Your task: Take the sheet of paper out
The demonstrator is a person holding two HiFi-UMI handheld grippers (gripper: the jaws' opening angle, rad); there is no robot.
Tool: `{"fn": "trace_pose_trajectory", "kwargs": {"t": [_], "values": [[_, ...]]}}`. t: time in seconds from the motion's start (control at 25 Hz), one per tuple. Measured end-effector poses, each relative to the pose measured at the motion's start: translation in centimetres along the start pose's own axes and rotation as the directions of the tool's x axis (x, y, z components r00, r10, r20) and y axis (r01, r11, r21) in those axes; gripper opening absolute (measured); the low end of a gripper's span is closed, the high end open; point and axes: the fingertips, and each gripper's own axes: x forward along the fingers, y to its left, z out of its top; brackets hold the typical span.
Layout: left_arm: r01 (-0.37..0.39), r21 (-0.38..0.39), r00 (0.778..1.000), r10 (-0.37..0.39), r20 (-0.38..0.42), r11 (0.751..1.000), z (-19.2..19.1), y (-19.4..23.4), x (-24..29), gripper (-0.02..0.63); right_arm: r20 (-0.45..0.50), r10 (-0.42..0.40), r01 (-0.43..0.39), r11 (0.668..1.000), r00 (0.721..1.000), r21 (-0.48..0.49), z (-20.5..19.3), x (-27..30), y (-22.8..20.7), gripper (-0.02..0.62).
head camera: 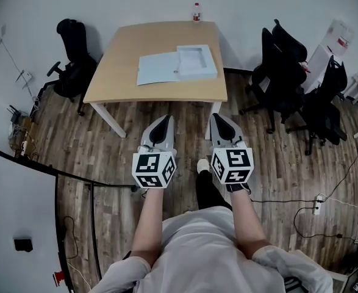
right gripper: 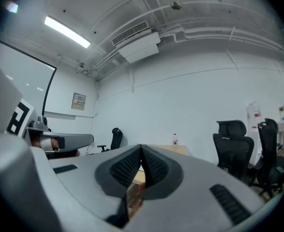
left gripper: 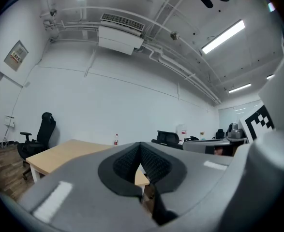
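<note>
A wooden table (head camera: 124, 78) stands ahead of me. On it lie a pale blue sheet or folder (head camera: 157, 68) and, overlapping its right edge, a shallow white box (head camera: 197, 61). My left gripper (head camera: 162, 126) and right gripper (head camera: 222, 123) are held side by side over the floor, short of the table's near edge, both pointing at it. Both are shut with nothing between the pads. In the left gripper view the closed left gripper (left gripper: 141, 154) hides most of the table (left gripper: 59, 154). The right gripper (right gripper: 142, 156) does the same in the right gripper view.
A small bottle (head camera: 196, 12) stands at the table's far edge. A black office chair (head camera: 73, 66) sits left of the table and two more chairs (head camera: 288, 72) to its right. Cables and a power strip (head camera: 318, 202) lie on the wood floor at the right.
</note>
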Motion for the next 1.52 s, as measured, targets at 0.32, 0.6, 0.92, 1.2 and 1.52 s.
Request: {"fn": "trace_pose_trajectory", "kwargs": {"t": [0.32, 0.6, 0.92, 1.2, 1.52], "values": [[-0.041, -0.016, 0.999, 0.042, 0.01, 0.999, 1.0, 4.2, 9.9, 0.009, 0.008, 0.051, -0.052, 0.999, 0.999, 0.007, 1.2, 10.2, -4.1, 0.011], [-0.072, -0.022, 0.997, 0.072, 0.009, 0.997, 2.5, 7.2, 19.0, 0.009, 0.032, 0.085, -0.085, 0.996, 0.996, 0.001, 4.1, 19.4, -9.5, 0.011], [-0.124, -0.013, 0.992, 0.125, 0.024, 0.992, 3.8, 11.5, 28.0, 0.009, 0.017, 0.13, -0.13, 0.991, 0.991, -0.016, 4.6, 28.7, -14.0, 0.011], [-0.129, 0.053, 0.992, 0.128, 0.007, 0.99, 2.9, 12.2, 34.1, 0.009, -0.013, 0.134, -0.134, 0.991, 0.991, 0.015, 3.1, 34.1, -18.3, 0.011], [-0.122, -0.002, 0.992, 0.121, -0.044, 0.993, 0.4, 13.9, 38.0, 0.009, -0.064, 0.171, -0.17, 0.985, 0.983, 0.023, 0.3, 37.7, -19.0, 0.011]]}}
